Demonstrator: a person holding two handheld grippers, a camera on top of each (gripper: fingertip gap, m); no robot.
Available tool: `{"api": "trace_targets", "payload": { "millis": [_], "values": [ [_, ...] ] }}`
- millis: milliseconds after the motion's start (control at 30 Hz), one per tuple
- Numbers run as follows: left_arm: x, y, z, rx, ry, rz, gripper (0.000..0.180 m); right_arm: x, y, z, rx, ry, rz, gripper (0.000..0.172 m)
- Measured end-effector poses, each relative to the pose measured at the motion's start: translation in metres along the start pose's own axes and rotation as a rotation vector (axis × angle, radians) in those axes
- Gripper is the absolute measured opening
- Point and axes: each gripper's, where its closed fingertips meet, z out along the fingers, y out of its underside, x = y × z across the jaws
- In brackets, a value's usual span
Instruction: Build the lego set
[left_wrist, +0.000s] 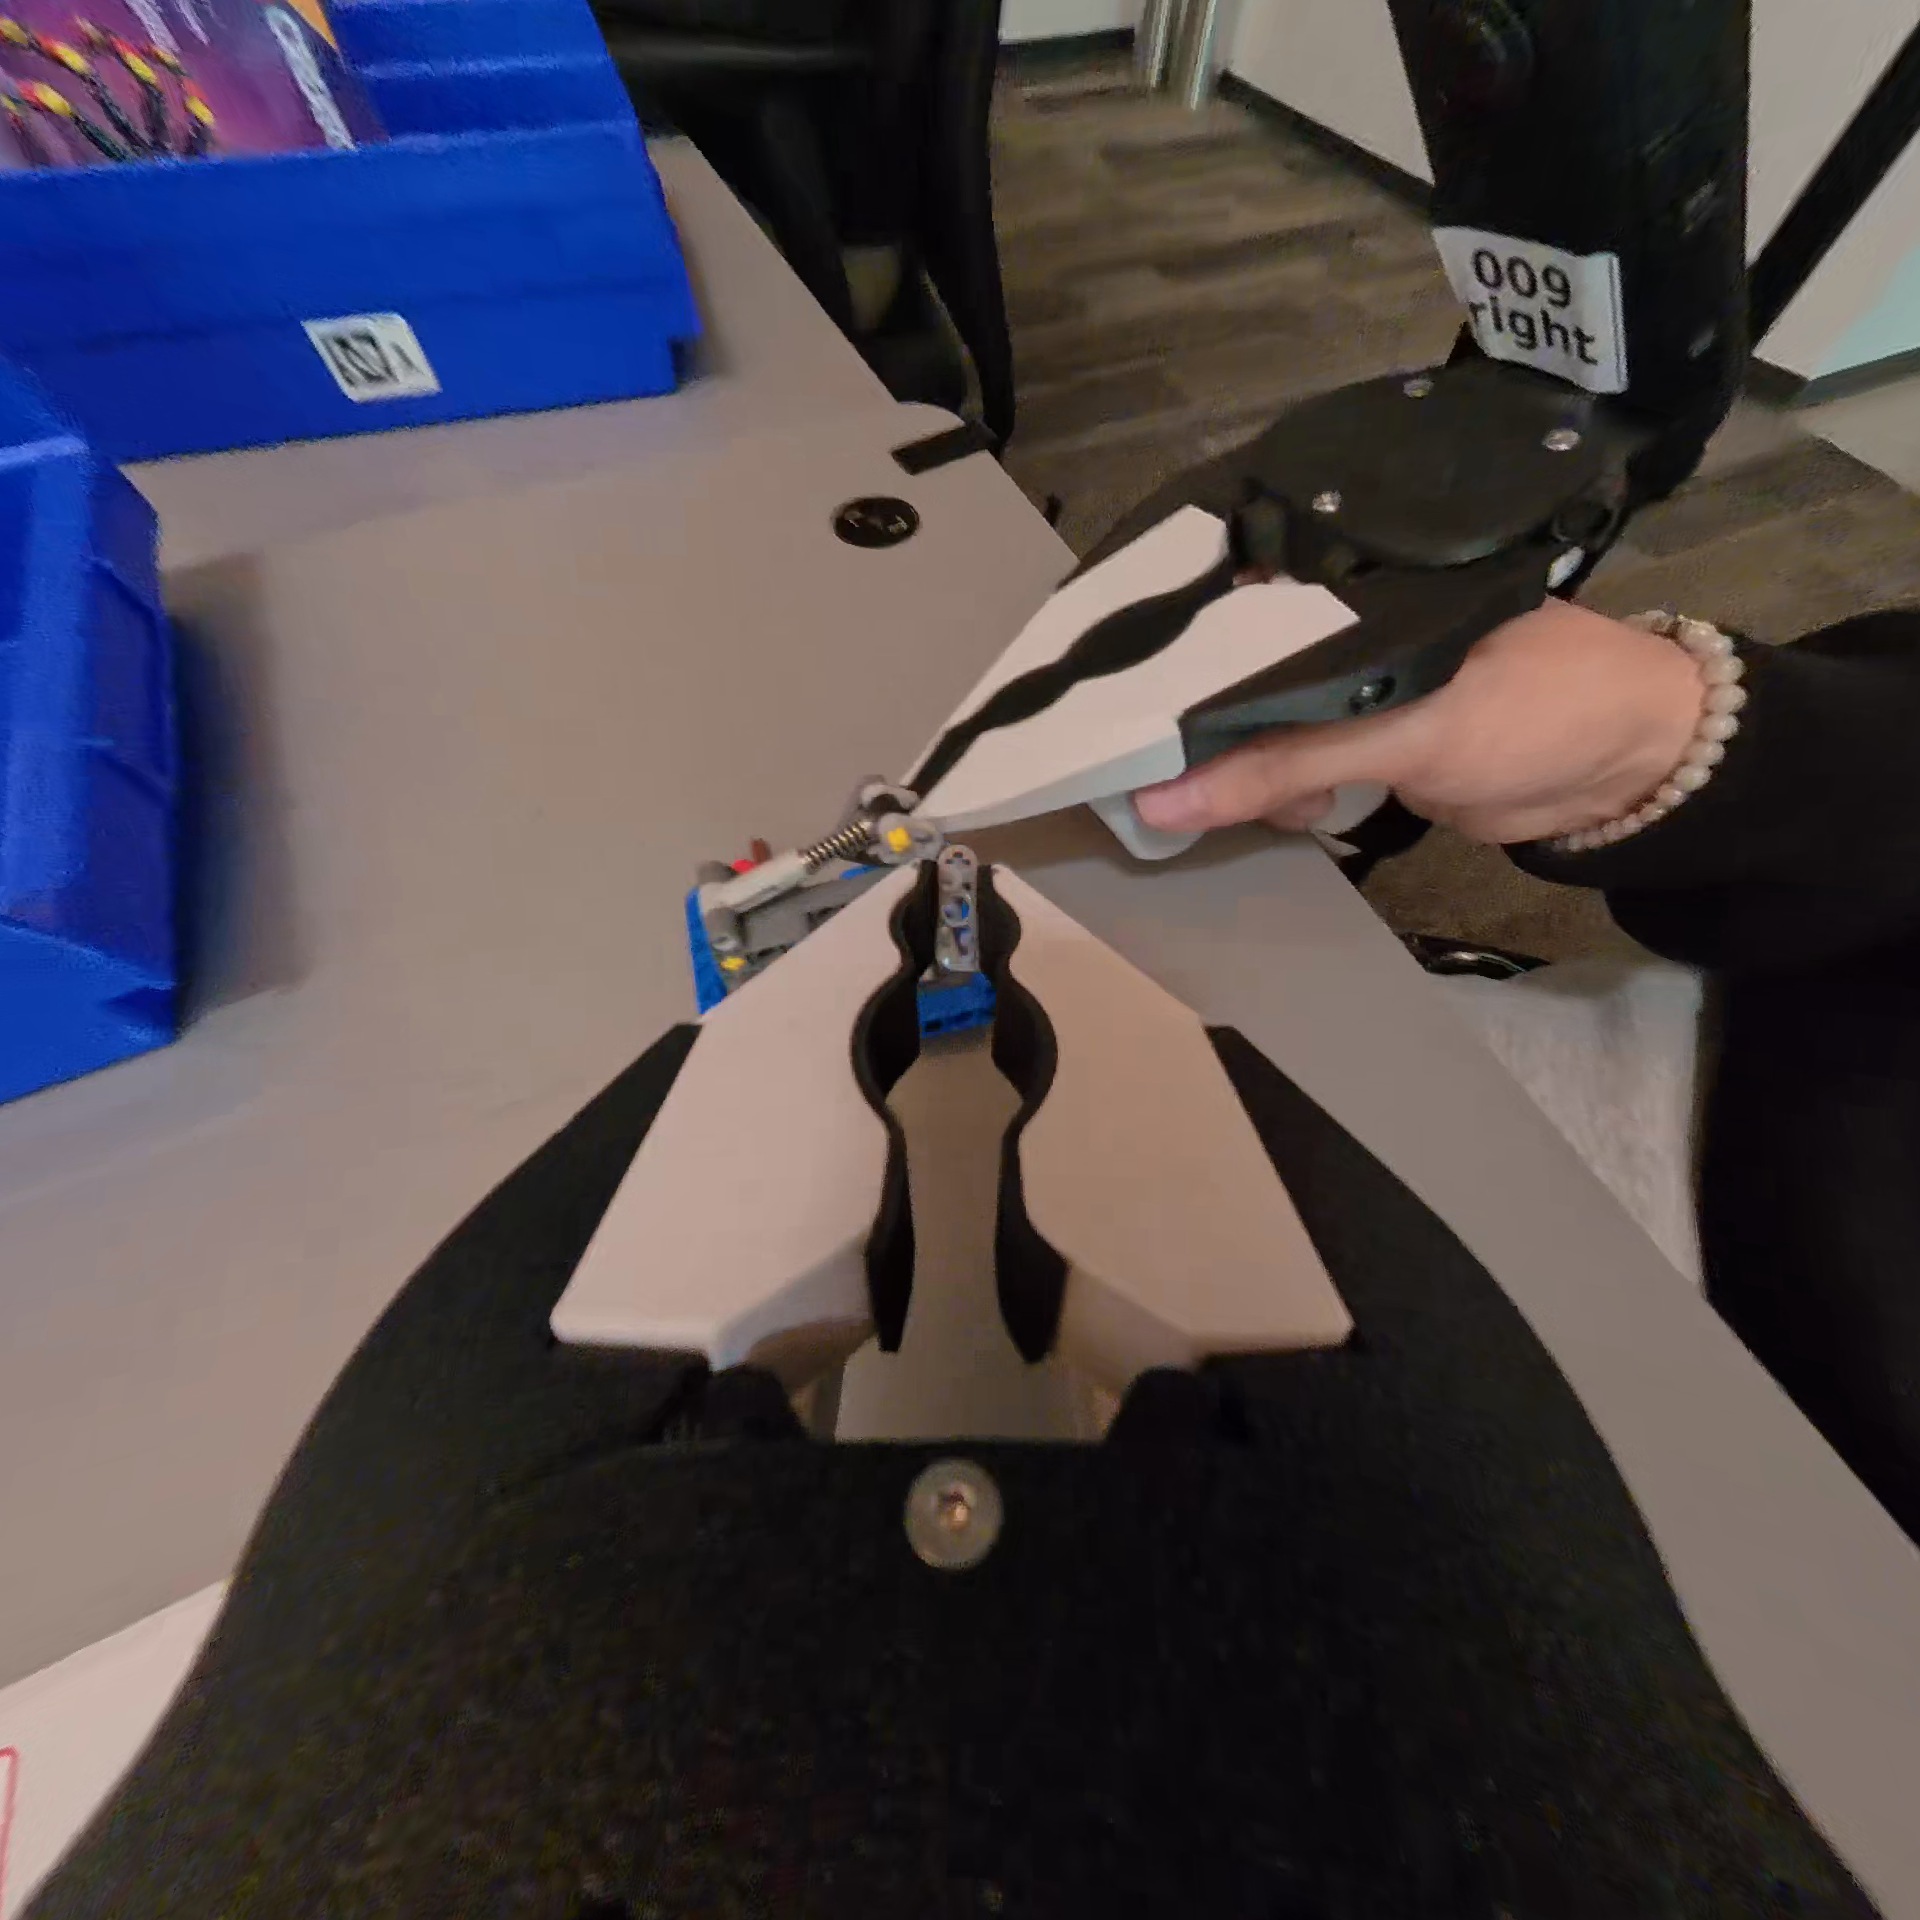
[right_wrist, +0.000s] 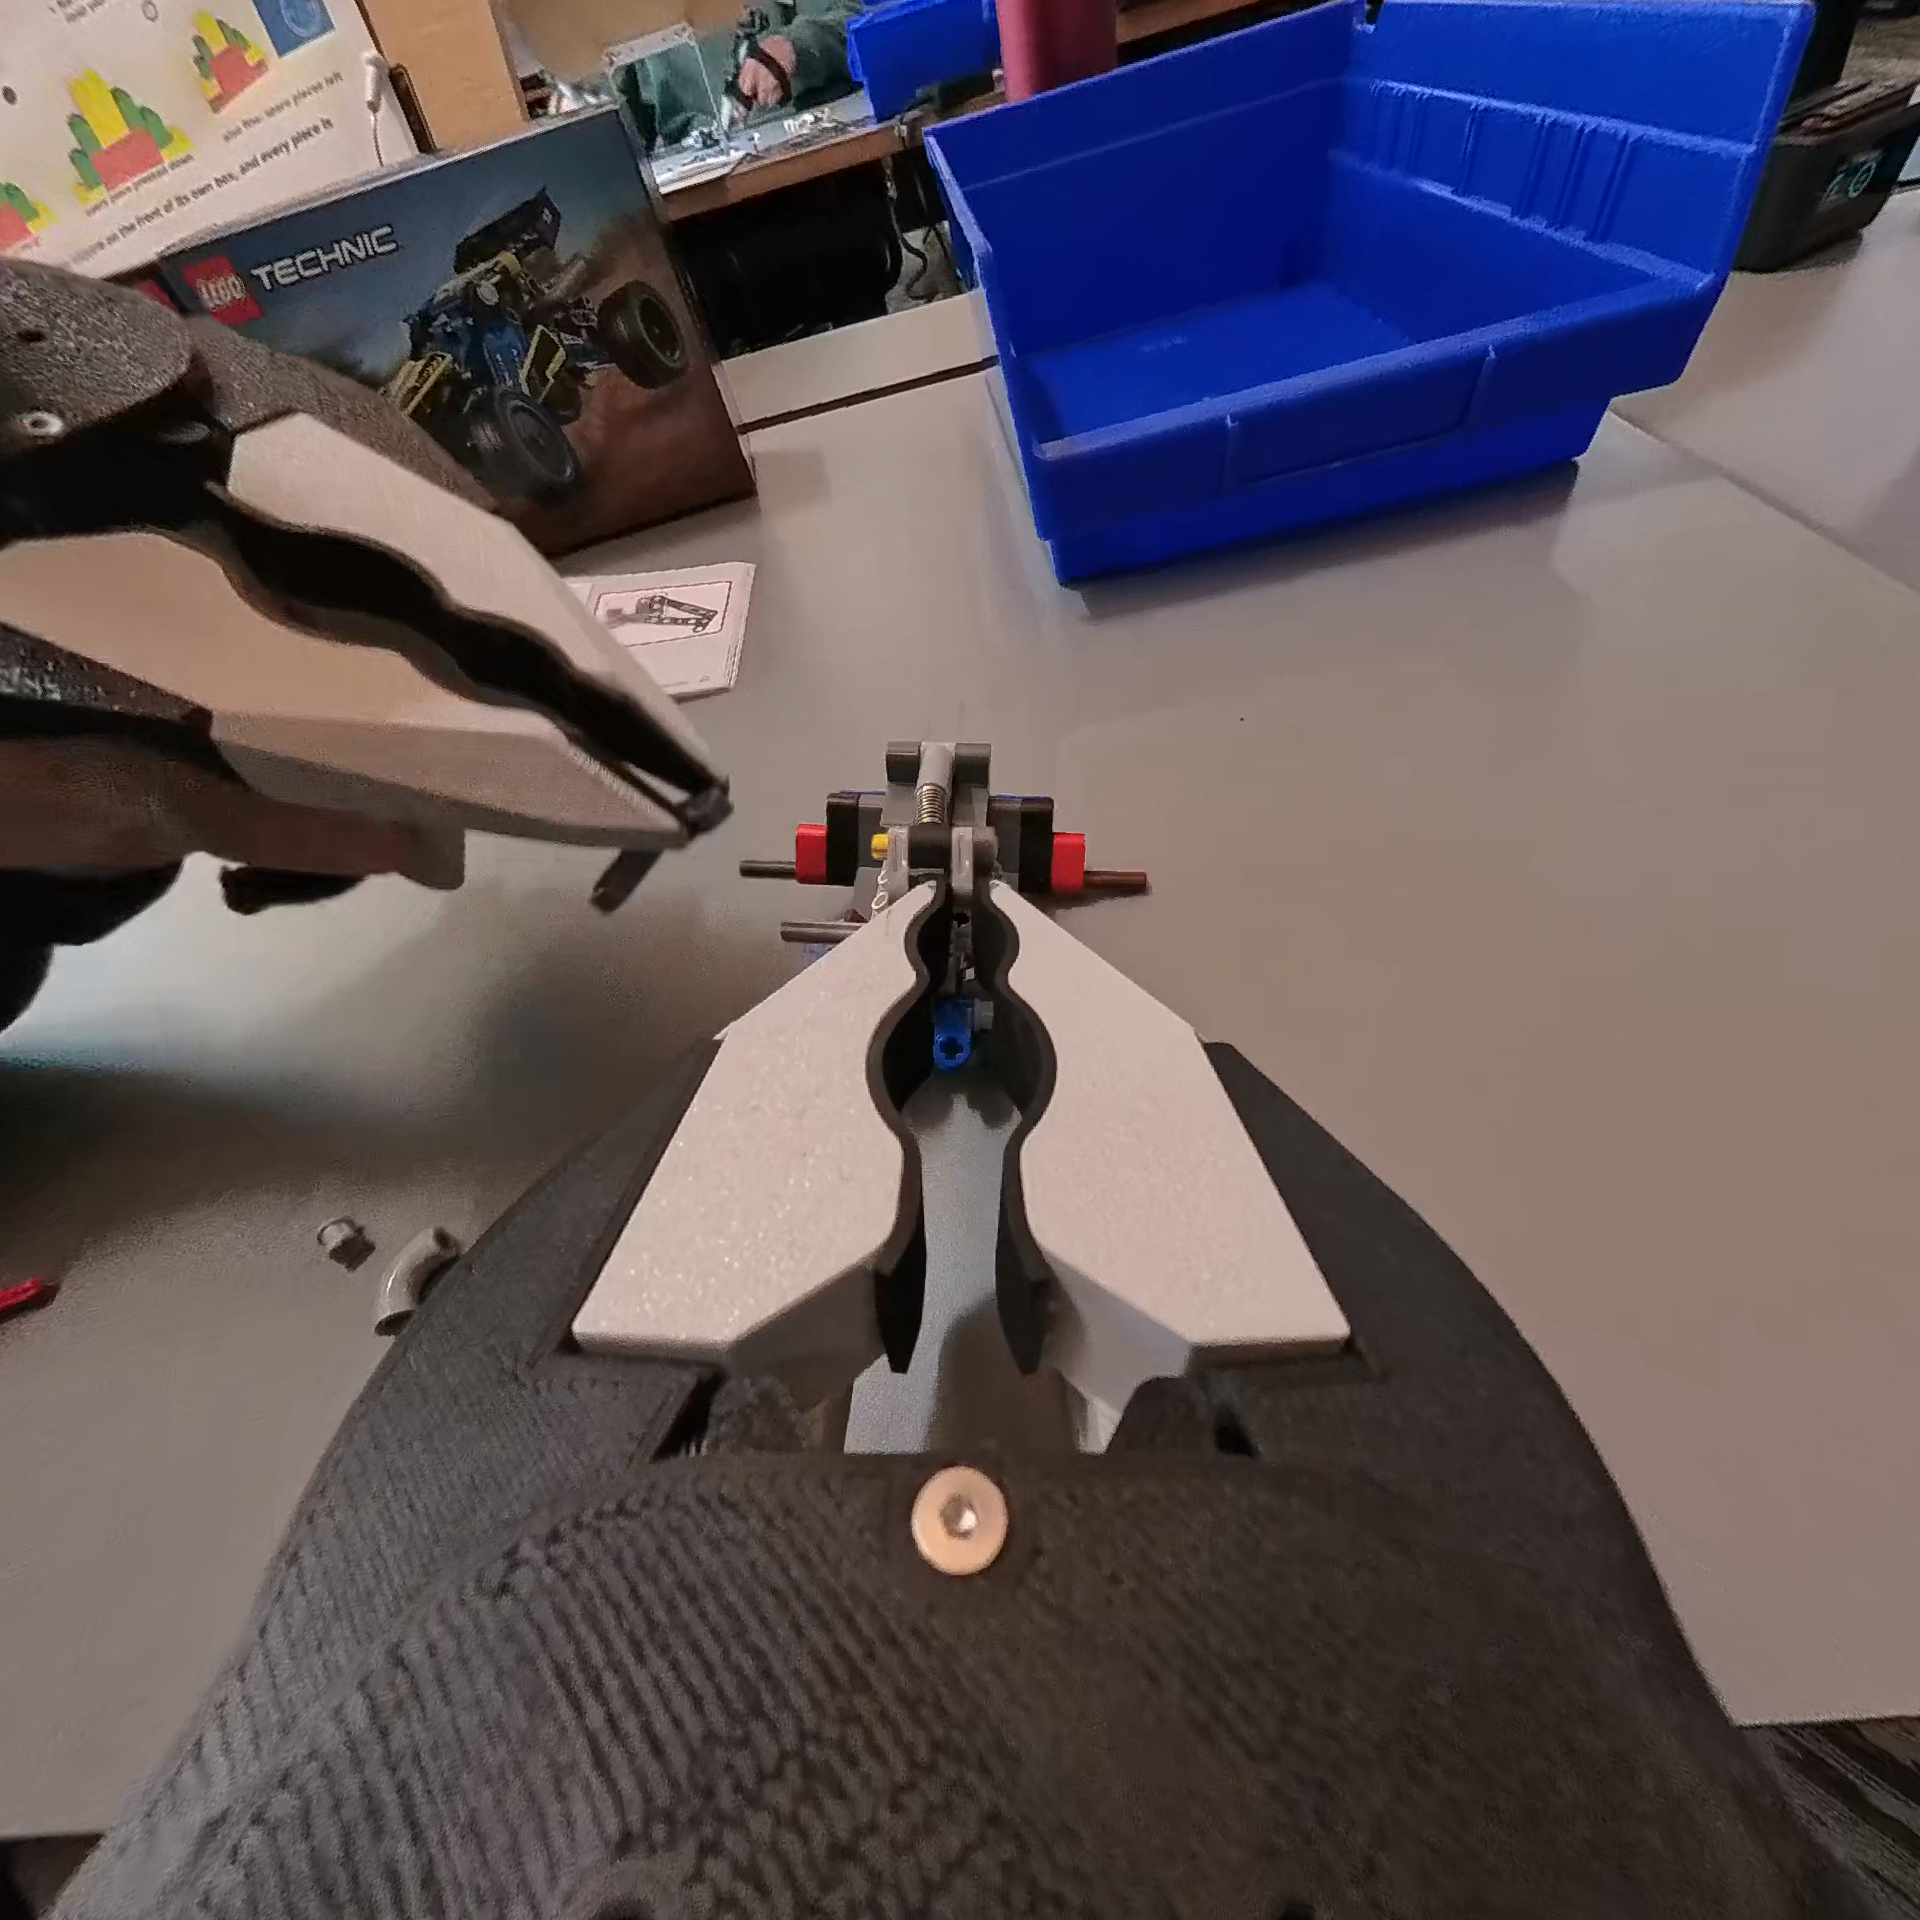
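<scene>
Up close, the left gripper (left_wrist: 954, 878) has its jaws closed on a small light grey beam with holes (left_wrist: 958, 920), pinched between the two tips and standing upright in the middle of the left wrist view. It hangs just beside the right gripper (right_wrist: 961, 902), not touching the model.

The right gripper's jaws are closed too, clamped on the grey connector at the near end of a spring shock absorber (right_wrist: 932, 800). That part belongs to a small toy-brick model (right_wrist: 940, 831) at the centre of the desk (right_wrist: 1351, 935). The model has a blue base, a grey frame, red pieces (right_wrist: 816, 847) on either side and thin axles sticking out left and right.

The right wrist view alone shows the model head-on, along with:
- an open blue bin (right_wrist: 1299, 312) at upper right
- a toy set box (right_wrist: 468, 312) at upper left
- a folded instruction booklet (right_wrist: 675, 623) in front of it
- a few loose grey pieces (right_wrist: 416, 1262) at lower left

The left wrist view alone shows the shock absorber from the side, tilted up off the blue base, and the person's hand (left_wrist: 1455, 748) on the right gripper's handle. Stacked blue bins (left_wrist: 312, 260) fill its upper left.
</scene>
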Motion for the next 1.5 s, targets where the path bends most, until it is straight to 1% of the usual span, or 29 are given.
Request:
{"api": "trace_targets", "payload": {
  "millis": [100,167,233,467,633,700,800,900,1000,1133,1267,1367,1433,1500],
  "values": [
    [-0.008,-0.007,0.003,0.061,-0.043,0.034,0.004,0.002,0.0,0.0,0.0,0.016,-0.001,0.0],
    [-0.01,-0.012,0.004,0.133,-0.081,0.06,0.003,0.003,0.0,0.0,0.003,0.022,0.004,0.0],
    [-0.012,-0.011,0.005,0.168,-0.123,0.072,0.003,0.003,0.0,0.0,0.003,0.019,0.011,0.0],
    [-0.018,0.004,0.013,0.13,-0.175,0.031,0.003,0.001,0.0,0.001,-0.008,-0.008,0.059,0.0],
    [-0.016,0.006,0.016,0.11,-0.184,-0.012,0.003,-0.002,0.0,0.002,-0.013,-0.02,0.105,0.0],
    [-0.014,0.004,0.016,0.122,-0.194,0.018,0.003,-0.004,-0.001,0.003,-0.013,-0.049,0.154,0.0],
    [-0.014,0.004,0.016,0.105,-0.231,0.125,0.003,-0.006,-0.004,0.004,-0.008,-0.099,0.229,0.0],
    [-0.013,-0.001,0.013,0.128,-0.258,0.291,0.003,-0.004,-0.007,0.004,0.004,-0.141,0.297,0.0],
    [-0.012,-0.003,0.01,0.118,-0.258,0.483,0.003,-0.006,-0.004,0.006,-0.022,-0.186,0.331,0.0],
    [-0.019,-0.012,-0.006,0.112,-0.262,0.729,0.004,-0.005,-0.003,0.008,-0.042,-0.206,0.321,0.001],
    [-0.025,-0.008,-0.009,0.12,-0.225,0.8,0.004,-0.011,-0.004,0.009,-0.055,-0.212,0.278,0.001],
    [-0.022,0.006,-0.007,0.051,-0.235,1.006,0.004,-0.016,-0.002,0.011,-0.075,-0.245,0.27,0.001],
    [-0.017,0.016,-0.004,0.024,-0.231,1.085,0.003,-0.018,-0.001,0.011,-0.084,-0.266,0.269,0.001],
    [-0.017,0.02,-0.002,0.018,-0.27,1.135,0.003,-0.02,0.0,0.011,-0.094,-0.281,0.256,0.001]
  ]
}}
